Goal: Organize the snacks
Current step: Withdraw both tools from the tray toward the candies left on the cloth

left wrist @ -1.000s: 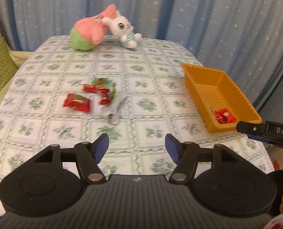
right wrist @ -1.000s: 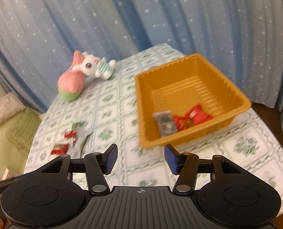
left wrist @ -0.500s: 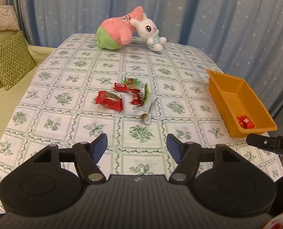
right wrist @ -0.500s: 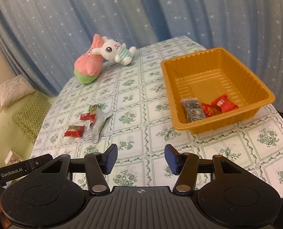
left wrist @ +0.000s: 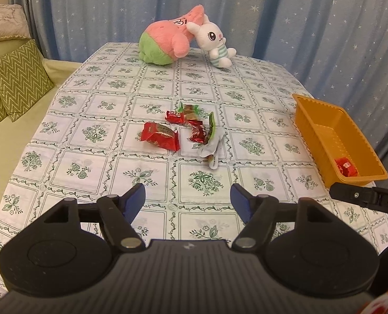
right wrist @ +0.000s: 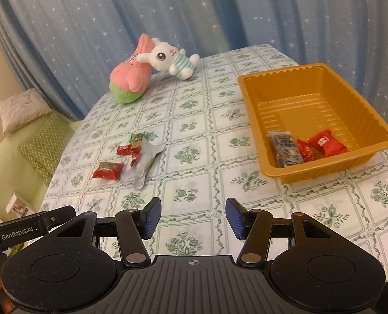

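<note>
Snacks lie in two groups on the patterned tablecloth (left wrist: 94, 133). A loose pile (left wrist: 191, 128) sits mid-table: a larger red packet (left wrist: 160, 136) at its left edge, small red wrappers, a green-edged wrapper and a silver pouch (right wrist: 141, 166). Print on these packets is too small to read. The orange tray (right wrist: 324, 96) stands well apart to the right and holds a dark clear-wrapped bar (right wrist: 285, 149) and red packets (right wrist: 322, 144) in its near corner.

Legible writing appears only on the tools: "GenRobot.AI" on the left unit's side bar, seen from the right wrist view, and "DA" on the right unit's bar.

Left gripper (left wrist: 188, 196) hovers above the near table edge, aimed at the pile, jaws wide and holding nothing. Right gripper (right wrist: 193, 218) hovers level beside it, jaws wide and likewise unloaded, tray ahead to its right.

Two plush toys, pink-green (left wrist: 165, 41) and a white rabbit (left wrist: 214, 41), touch at the far edge.
</note>
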